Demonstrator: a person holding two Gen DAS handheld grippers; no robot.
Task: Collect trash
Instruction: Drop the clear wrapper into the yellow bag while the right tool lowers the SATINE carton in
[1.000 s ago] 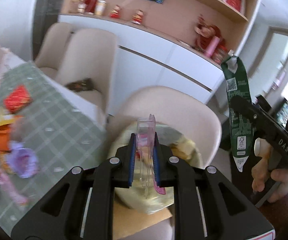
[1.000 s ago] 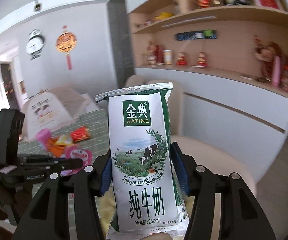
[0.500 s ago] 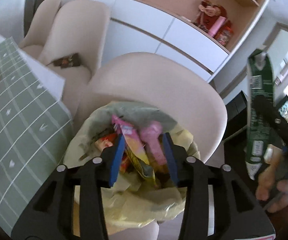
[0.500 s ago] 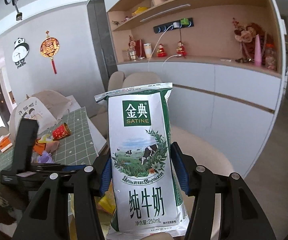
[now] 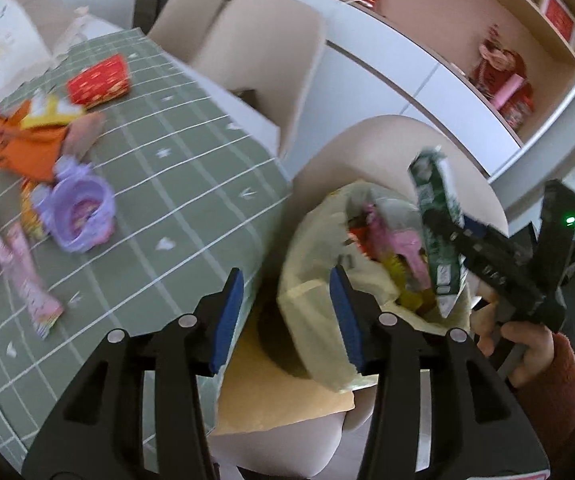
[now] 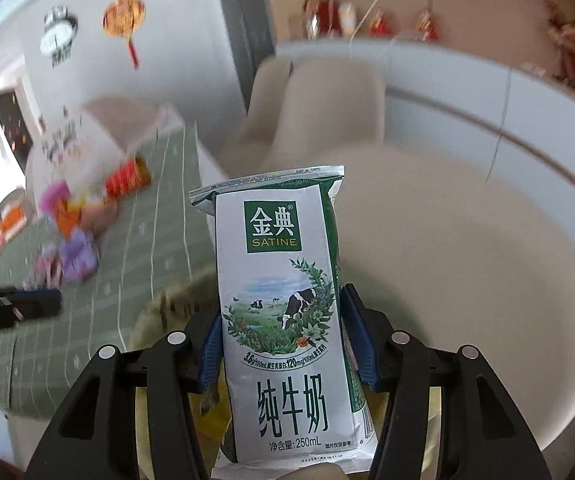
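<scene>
My left gripper is open and empty, over the gap between the table edge and a yellow trash bag that sits on a beige chair. The bag holds pink and yellow wrappers. My right gripper is shut on a green and white milk carton. In the left wrist view the carton hangs over the bag's right rim, held by the right gripper. More trash lies on the green checked tablecloth: a purple cup, a red packet, orange wrappers, a pink wrapper.
A brown paper sheet lies under the bag on the chair seat. Two more beige chairs stand by the table's far side. A white cabinet with shelves of ornaments runs along the wall behind. A white paper bag stands at the table's far left.
My left gripper let a pink wrapper fall into the bag, opened wide and swung left toward the table. My right gripper brought the milk carton down over the bag.
</scene>
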